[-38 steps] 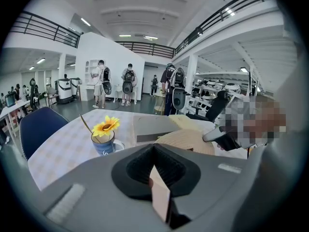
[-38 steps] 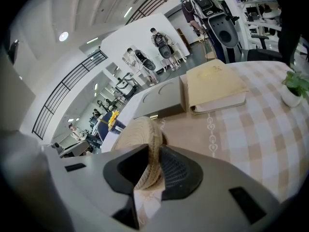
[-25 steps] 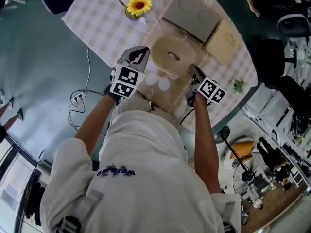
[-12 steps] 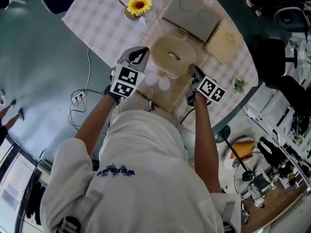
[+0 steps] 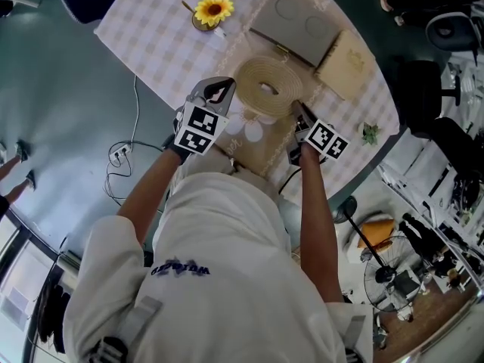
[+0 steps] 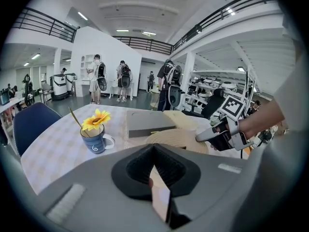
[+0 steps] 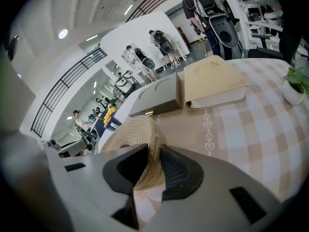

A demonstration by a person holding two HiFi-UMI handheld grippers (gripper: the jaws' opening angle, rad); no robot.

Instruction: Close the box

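Straw lid rim hidden btwn right gripper jaws.

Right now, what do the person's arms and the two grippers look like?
The left gripper and right gripper are grey with black ribbed pads. Each carries a white cube of black square markers. Short white shirt sleeves, forearms bare.

On the tabletop, the woven disc sits mid-frame between the left gripper and the right gripper. Above it lies the flat box, with the book just right of that. The flower mug stands upper left and the small plant at right.
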